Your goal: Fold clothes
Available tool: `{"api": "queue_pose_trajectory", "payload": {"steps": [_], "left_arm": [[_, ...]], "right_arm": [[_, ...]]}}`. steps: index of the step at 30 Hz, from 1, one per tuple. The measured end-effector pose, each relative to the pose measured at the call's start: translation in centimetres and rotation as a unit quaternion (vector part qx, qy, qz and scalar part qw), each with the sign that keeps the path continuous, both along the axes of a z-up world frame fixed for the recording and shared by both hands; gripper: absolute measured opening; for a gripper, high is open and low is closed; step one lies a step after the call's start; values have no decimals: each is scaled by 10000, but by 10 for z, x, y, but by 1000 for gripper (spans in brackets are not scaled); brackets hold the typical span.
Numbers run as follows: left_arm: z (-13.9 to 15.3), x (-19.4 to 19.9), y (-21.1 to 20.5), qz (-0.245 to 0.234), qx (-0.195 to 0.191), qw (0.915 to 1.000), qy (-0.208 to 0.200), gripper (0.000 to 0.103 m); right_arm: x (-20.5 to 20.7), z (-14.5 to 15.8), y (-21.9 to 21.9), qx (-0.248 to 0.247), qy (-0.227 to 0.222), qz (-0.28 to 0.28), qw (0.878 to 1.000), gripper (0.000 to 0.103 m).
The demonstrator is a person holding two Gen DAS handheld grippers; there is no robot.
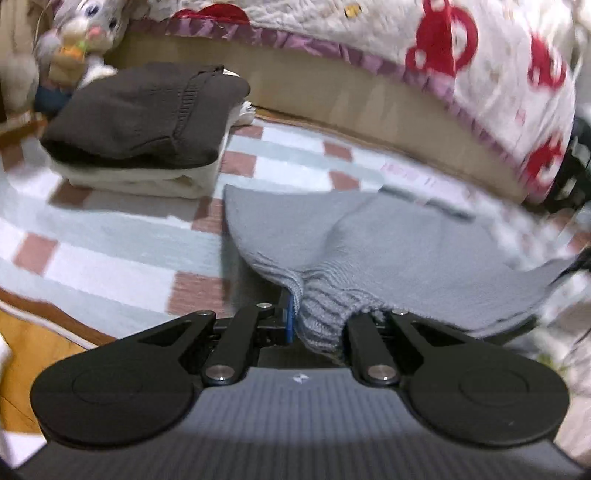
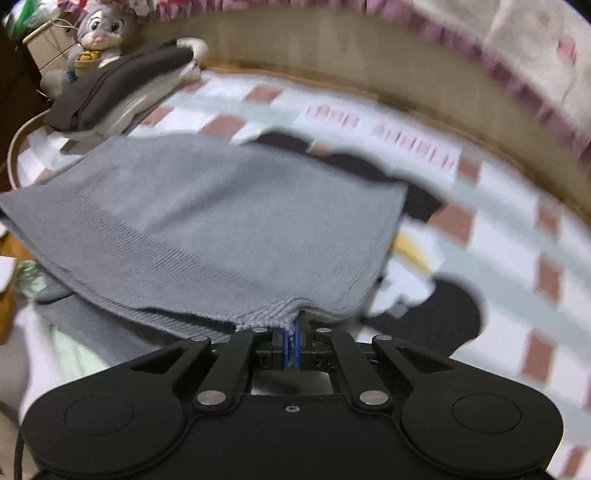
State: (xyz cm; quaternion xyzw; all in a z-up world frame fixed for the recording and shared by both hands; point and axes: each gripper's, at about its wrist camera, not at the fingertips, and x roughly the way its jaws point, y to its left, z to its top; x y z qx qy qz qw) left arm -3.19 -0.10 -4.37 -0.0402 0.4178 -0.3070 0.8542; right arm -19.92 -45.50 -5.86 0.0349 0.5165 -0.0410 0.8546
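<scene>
L hand-held gripper is clamped on the ribbed hem of the grey sweater; knit bunches up between its fingers and spills over the near side, one blue pad showing just left of the bunch. R hand-held gripper is pinched tight on the same sweater's ribbed edge, blue pads pressed together w/ a thin strip of fabric between them.

The sweater is lifted at the near edge by both grippers and stretches away from them, sagging in the middle; its far end lies on the checked blanket (white, pale green, w/ reddish squares). In the R view the sweater covers much of the blanket, and a dark garment shows past its right edge and beyond its far edge, partly hidden under it.

Far left on the blanket: a stack of folded clothes, a dark brown knit on top of a cream piece. Same stack sits far left in the R view, well apart from the sweater. A plush rabbit sits just behind the stack.

Behind the blanket runs a tan bed side, w/ a white quilt w/ red prints and purple frill hanging over it. Both views are motion-blurred, esp. toward the right.
</scene>
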Motion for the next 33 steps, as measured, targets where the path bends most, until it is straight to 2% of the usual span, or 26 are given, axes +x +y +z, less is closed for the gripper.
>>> {"api": "queue_pose_trajectory", "payload": {"steps": [2, 6, 9, 11, 13, 14, 15, 16, 17, 18, 21, 23, 25, 26, 29, 31, 33], "left_arm": [[-5, 2, 3, -20, -37, 9998, 192, 8], [-29, -1, 0, -150, 231, 9976, 631, 8], [-50, -6, -8, -381, 721, 9918, 986, 9], [-62, -7, -9, -528, 822, 9856, 1382, 12], [-64, -2, -1, -526, 423, 9824, 1740, 19], [-60, 1, 5, -434, 223, 9825, 1796, 26], [-57, 3, 10, -367, 81, 9826, 1819, 37], [-52, 5, 11, -352, 61, 9834, 1777, 42], [-48, 6, 12, -337, 40, 9842, 1735, 46], [-43, 8, 13, -322, 20, 9850, 1693, 47], [-32, 9, 12, -417, -27, 9858, 1625, 48], [-27, 6, 8, -618, 143, 9859, 1546, 51], [-30, 1, 6, -618, 512, 9856, 1486, 54], [-35, 0, 7, -605, 647, 9836, 1569, 58], [-54, -5, 9, -544, 1163, 9736, 1889, 59], [-55, -8, 13, -606, 1087, 9727, 1959, 59], [-46, -8, 24, -582, 555, 9776, 1946, 59]], "right_arm": [[-1, 9, 0, -214, -67, 113, 9997, 3], [-4, -11, 7, -78, 276, 299, 9991, 3], [-6, -26, 12, 56, 535, 419, 9977, 3], [-7, -38, 12, 263, 713, 431, 9962, 3], [-8, -45, 13, 317, 911, 443, 9944, 13], [-8, -44, 15, 300, 970, 495, 9936, 16], [-9, -40, 19, 264, 981, 599, 9930, 26], [-10, -33, 21, 296, 934, 681, 9928, 33], [-11, -23, 22, 405, 825, 739, 9930, 45], [-12, -15, 19, 572, 709, 748, 9930, 50], [-14, 5, 0, 1260, 335, 611, 9896, 55], [-11, 8, -15, 1605, 150, 316, 9864, 56], [-8, 1, -31, 1773, 58, -136, 9840, 56], [-7, -5, -37, 1802, 67, -326, 9831, 56], [-4, -26, -48, 1894, 70, -810, 9785, 56], [0, -38, -51, 1869, -3, -1133, 9758, 56], [2, -39, -52, 1526, -345, -1598, 9747, 56]]}}
